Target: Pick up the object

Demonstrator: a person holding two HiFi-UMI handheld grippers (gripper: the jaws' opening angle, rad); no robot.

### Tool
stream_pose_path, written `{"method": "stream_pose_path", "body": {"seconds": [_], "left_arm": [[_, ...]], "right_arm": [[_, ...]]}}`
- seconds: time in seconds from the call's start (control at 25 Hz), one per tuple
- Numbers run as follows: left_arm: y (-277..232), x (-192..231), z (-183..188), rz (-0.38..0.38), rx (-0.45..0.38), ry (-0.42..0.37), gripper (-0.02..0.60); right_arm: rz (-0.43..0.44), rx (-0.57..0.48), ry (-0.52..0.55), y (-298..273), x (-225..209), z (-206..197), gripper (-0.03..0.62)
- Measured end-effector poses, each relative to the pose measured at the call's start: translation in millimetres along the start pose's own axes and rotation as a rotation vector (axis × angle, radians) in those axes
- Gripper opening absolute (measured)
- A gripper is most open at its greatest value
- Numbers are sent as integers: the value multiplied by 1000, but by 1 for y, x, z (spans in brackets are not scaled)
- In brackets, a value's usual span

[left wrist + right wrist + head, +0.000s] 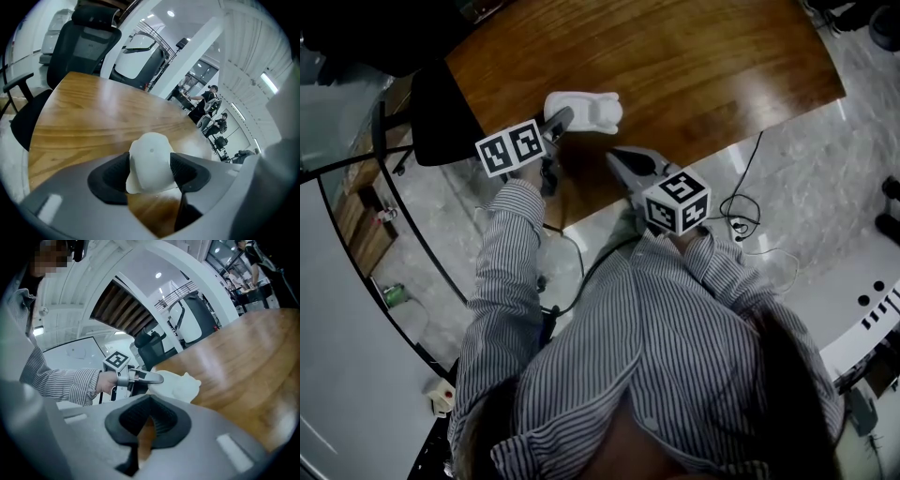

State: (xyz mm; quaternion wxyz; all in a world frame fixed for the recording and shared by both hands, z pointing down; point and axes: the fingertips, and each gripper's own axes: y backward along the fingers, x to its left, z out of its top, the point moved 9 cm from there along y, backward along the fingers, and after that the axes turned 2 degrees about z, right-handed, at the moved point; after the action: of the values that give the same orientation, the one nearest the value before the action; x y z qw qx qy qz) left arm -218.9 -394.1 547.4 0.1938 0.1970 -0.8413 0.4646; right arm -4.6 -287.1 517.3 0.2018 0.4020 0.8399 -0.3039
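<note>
The white, smooth, animal-shaped figure (150, 161) sits on the glossy brown wooden table (694, 66) squarely between the dark ribbed pads of the left gripper (561, 122), which press against its two sides, while the right gripper (149, 420), just beside the left one and short of the figure, has its jaws drawn nearly together on nothing.

A brown wooden worktop (694, 66) with a curved edge carries a white object (586, 111), which lies near that edge.
</note>
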Motion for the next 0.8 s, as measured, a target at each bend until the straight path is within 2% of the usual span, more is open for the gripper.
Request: {"method": "stream_pose_path", "body": {"seconds": [0.12, 0.4, 0.68, 0.8], "left_arm": [[2, 0, 1, 11, 0, 13, 256], [12, -3, -7, -28, -67, 129, 233], [46, -17, -21, -96, -223, 286, 232], [68, -28, -28, -137, -349, 371, 232]], "right_arm": [[-6, -1, -2, 3, 0, 0, 2], [-14, -22, 18, 14, 1, 8, 0], [22, -73, 110, 28, 23, 31, 2], [43, -98, 159, 36, 34, 44, 1]]}}
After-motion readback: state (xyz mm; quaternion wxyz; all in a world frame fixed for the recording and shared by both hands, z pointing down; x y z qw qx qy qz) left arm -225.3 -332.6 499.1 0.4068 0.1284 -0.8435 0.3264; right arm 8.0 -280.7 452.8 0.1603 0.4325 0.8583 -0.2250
